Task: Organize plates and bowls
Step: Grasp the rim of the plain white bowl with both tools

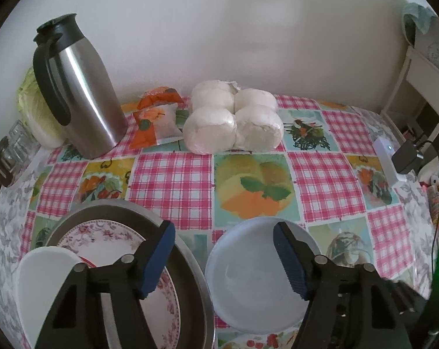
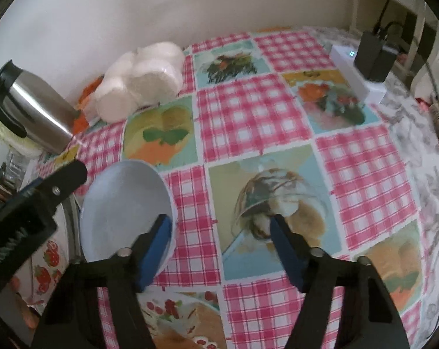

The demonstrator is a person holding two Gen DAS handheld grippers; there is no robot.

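Note:
A pale blue-white plate (image 1: 248, 279) lies on the checked tablecloth; it also shows in the right wrist view (image 2: 123, 206). To its left a metal basin (image 1: 187, 264) holds a floral plate (image 1: 103, 238) and a white dish (image 1: 42, 279) leaning at its left. My left gripper (image 1: 224, 250) is open, one finger over the basin, the other over the pale plate. My right gripper (image 2: 221, 241) is open and empty, its left fingertip (image 2: 161, 232) at the pale plate's near rim. The left gripper shows at the left of the right wrist view (image 2: 30, 203).
A steel jug (image 1: 80, 93), a cabbage (image 1: 36, 110), a pack of white rolls (image 1: 234, 119) and an orange packet (image 1: 158, 119) stand at the back by the wall. A white power strip with a black adapter (image 2: 362, 67) lies at the right edge. A glass container (image 1: 13, 151) stands far left.

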